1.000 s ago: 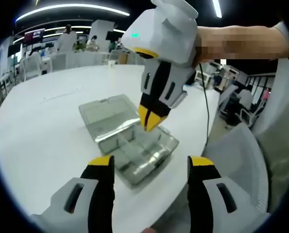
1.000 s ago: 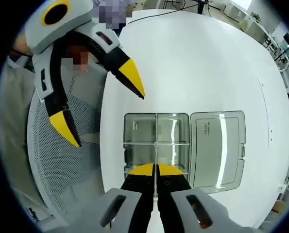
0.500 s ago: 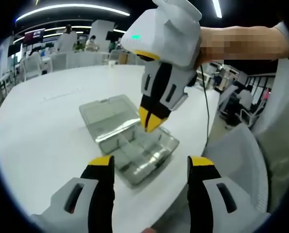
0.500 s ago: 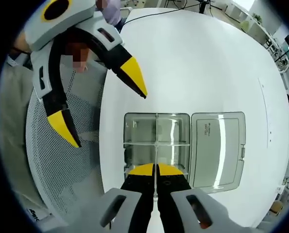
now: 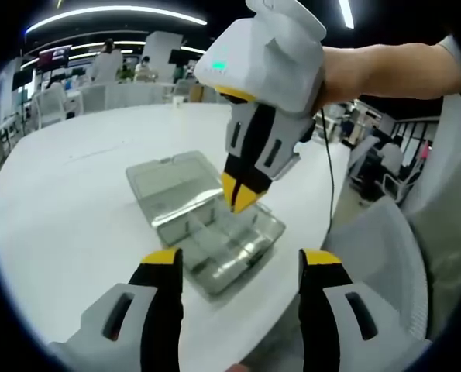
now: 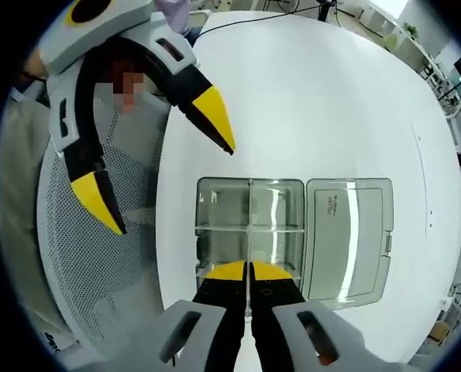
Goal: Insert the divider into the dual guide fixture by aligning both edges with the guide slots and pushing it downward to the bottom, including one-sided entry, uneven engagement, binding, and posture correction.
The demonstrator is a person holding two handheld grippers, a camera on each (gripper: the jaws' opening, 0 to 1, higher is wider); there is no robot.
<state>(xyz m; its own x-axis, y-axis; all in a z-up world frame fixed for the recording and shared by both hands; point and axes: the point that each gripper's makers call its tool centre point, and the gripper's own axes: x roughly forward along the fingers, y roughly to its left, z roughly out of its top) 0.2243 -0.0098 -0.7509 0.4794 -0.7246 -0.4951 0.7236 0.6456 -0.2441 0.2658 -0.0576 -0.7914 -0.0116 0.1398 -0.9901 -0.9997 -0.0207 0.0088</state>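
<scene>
Where my right gripper (image 6: pixel 248 268) pinches it, the divider (image 6: pixel 249 232) stands as a thin clear sheet, edge-on in the right gripper view, running from between my two closed yellow tips out along the middle of the box (image 6: pixel 249 232). I count one divider in my grip, and it lines up with the centre line of the tray, with a cross wall meeting it about halfway; whether its edges sit in the slots I cannot tell. One clear plastic box lies on the table (image 6: pixel 307 101), its lid (image 6: pixel 348 236) hinged flat open beside the tray. In the left gripper view the same box (image 5: pixel 218 240) sits near the table edge, its lid (image 5: pixel 172 178) on the far side, and my right gripper (image 5: pixel 242 195) comes down from above with its tips together over the tray; the divider itself is too thin to make out there.

My left gripper (image 5: pixel 240 267) has its two jaws spread wide with nothing between them, held short of the box. From the right gripper view it (image 6: pixel 164 182) hangs off the table's edge, jaws well apart, over a mesh chair (image 6: pixel 98 256). One white round table (image 5: pixel 67 194) carries the box. Two people (image 5: pixel 125 62) are far behind among desks.
</scene>
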